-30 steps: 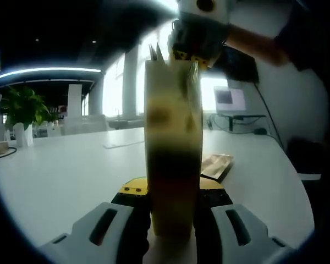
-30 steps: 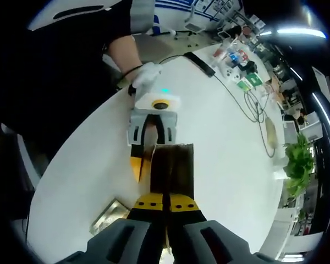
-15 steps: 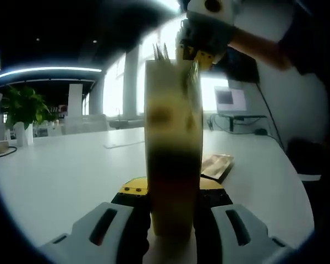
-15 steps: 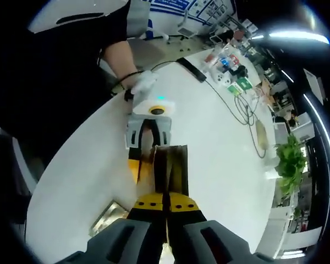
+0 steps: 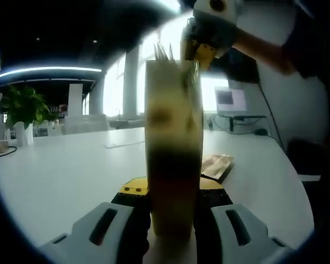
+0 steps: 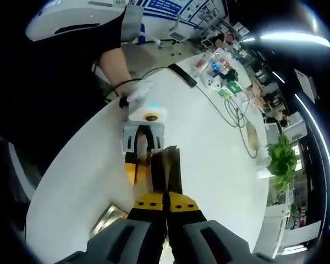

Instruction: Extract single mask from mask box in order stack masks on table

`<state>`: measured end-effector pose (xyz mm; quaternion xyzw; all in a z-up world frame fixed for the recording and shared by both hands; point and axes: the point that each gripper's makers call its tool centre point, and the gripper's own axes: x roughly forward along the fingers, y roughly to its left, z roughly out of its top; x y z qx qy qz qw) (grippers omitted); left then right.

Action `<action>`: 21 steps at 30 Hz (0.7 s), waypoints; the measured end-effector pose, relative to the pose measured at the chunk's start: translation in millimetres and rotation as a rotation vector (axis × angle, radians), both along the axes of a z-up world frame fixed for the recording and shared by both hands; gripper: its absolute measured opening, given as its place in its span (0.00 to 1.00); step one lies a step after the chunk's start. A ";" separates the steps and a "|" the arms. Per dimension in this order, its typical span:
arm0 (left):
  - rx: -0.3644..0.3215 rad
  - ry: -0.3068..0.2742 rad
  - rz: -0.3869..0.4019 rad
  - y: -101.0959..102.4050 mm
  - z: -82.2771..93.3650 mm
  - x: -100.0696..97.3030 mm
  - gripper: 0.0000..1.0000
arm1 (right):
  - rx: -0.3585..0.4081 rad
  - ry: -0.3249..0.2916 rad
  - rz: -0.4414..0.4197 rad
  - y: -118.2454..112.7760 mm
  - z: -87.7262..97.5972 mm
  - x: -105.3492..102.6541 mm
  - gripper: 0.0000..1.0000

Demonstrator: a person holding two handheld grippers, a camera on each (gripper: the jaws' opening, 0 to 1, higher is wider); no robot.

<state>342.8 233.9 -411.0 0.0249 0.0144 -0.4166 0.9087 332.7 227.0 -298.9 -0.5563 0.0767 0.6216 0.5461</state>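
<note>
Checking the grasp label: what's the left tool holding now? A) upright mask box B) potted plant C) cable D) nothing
A: the left tool is clamped on the upright mask box, with the right tool above its top.

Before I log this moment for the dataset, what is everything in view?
Mask box: one, yellow-brown, upright on the table, clamped by the left claw.
Table: one, white.
Flat packet: one, brownish, on the table beside the box.
Plant: one, green, far end of the table.
Cables: several, dark, across the table.
Monitor: one, lit, by the wall.
Left claw: grey and yellow, around the box.
Right claw: yellow-tipped, at the box top, jaws closed.
</note>
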 end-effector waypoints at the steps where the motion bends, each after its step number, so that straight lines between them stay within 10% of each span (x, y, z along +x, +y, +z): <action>1: -0.001 0.001 0.000 0.0 0.1 0.0 0.20 | 0.009 0.002 -0.002 -0.8 0.0 0.3 0.00; 21: -0.002 0.004 -0.001 -1.1 0.6 -0.8 0.20 | 0.113 -0.118 -0.022 -4.7 28.6 -4.7 0.00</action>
